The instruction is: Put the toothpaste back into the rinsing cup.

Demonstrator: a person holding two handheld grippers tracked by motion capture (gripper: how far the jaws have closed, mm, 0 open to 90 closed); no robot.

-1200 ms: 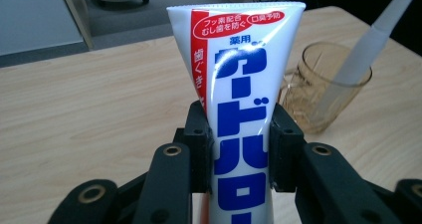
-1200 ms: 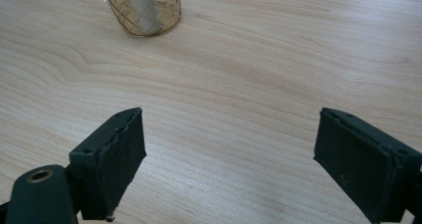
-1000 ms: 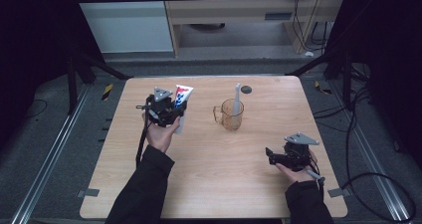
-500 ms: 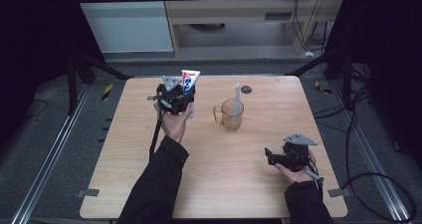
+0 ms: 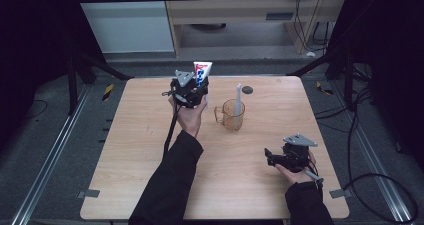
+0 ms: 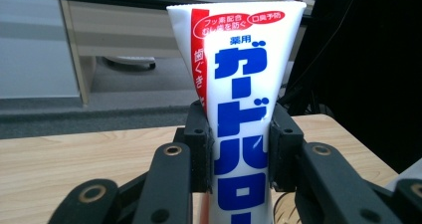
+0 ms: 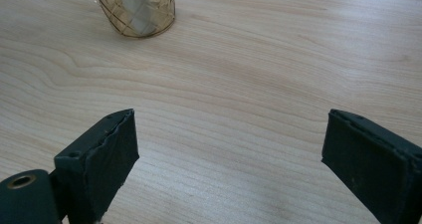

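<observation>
The right gripper is held low over the near right part of the table, and its jaws are seen spread wide apart in the right gripper view, with nothing between them. Only bare wood grain lies directly ahead of the jaws. Farther ahead and to the left of those jaws, the base of an amber cup stands on the table, well apart from them.

The left gripper is raised above the far part of the table, beyond the right gripper and to its left in the high view. Its jaws are pressed against the two sides of a toothpaste tube, which is pinched upright between them. In the left gripper view the tube's wide flat end is seen rising above the jaw pads, with blue and red lettering on white. In the high view the tube stands out above the gripper's top.

Just to the right of the left gripper, the amber cup is set on the table, its handle turned toward that gripper, and a white stick-like item leans in it. Beyond the cup, a small dark round object lies on the table near its far edge.
</observation>
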